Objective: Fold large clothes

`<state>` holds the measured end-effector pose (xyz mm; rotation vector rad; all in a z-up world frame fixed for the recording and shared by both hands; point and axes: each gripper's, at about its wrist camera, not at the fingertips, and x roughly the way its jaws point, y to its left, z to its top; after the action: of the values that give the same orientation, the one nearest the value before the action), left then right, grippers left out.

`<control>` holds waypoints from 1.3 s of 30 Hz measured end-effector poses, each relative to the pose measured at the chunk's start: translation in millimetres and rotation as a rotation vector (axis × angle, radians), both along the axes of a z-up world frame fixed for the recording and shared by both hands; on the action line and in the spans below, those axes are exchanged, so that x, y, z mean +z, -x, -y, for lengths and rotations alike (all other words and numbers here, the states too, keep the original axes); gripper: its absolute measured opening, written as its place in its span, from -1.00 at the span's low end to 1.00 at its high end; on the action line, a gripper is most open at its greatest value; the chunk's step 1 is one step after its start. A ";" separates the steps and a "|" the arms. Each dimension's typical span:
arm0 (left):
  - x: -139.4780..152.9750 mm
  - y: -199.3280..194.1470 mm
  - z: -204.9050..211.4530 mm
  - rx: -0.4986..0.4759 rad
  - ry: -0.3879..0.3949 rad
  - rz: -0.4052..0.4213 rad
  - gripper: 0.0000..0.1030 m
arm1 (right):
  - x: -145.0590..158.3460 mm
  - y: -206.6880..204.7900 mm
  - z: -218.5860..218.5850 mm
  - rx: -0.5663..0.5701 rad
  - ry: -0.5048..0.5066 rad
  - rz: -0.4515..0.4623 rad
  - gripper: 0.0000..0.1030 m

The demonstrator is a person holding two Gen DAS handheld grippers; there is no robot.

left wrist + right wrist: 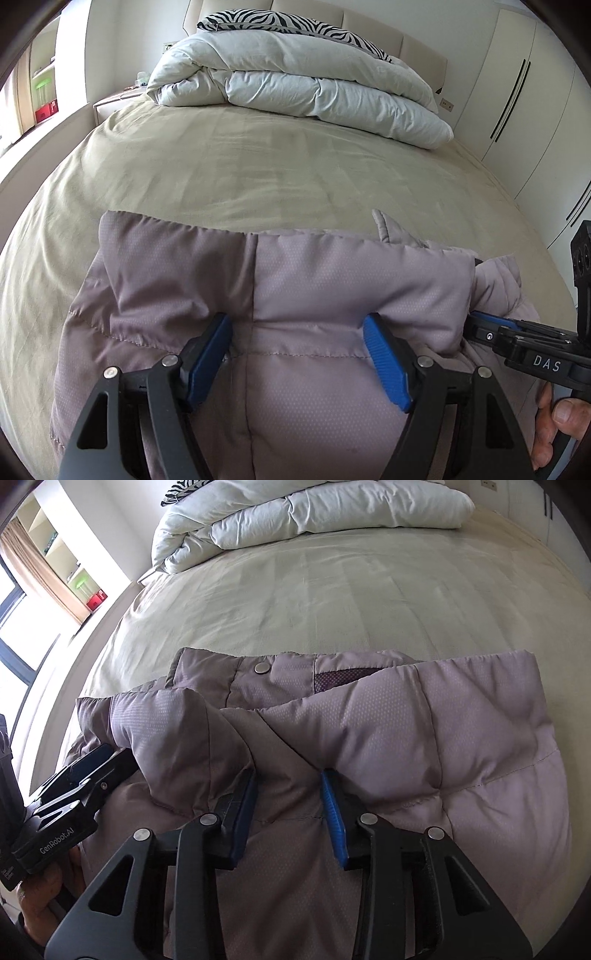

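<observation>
A mauve quilted puffer jacket (332, 280) lies partly folded at the near edge of the bed; it also shows in the right wrist view (424, 731), with a metal snap (262, 668) near its far edge. My left gripper (297, 325) is open, its blue-padded fingers (384, 354) spread wide against a folded-over layer. My right gripper (290, 779) is open with a smaller gap, its fingertips tucked under a raised fold. Each gripper shows in the other's view, the right one (491, 325) beside the jacket's right edge, the left one (92, 764) at its left edge.
The beige bed sheet (258, 162) stretches beyond the jacket. A folded white duvet (295, 81) and a zebra-print pillow (280, 20) lie at the headboard. White wardrobes (517, 92) stand to the right; a window and curtain (33, 568) to the left.
</observation>
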<state>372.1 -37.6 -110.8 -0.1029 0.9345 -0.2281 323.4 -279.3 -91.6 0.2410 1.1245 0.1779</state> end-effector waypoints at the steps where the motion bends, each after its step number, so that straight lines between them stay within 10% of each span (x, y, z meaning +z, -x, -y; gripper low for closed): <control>1: -1.3 -4.0 0.5 -0.001 -0.004 -0.008 0.52 | -2.4 -4.5 2.1 -0.001 -0.004 -0.011 -0.35; 39: -24.4 -30.9 5.5 0.019 -0.054 -0.020 0.63 | -22.7 -34.4 14.3 0.014 -0.054 0.073 -0.28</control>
<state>403.0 -43.1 -135.2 -0.0639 0.9589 -0.1844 357.8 -293.6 -114.3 0.2724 1.0502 0.2278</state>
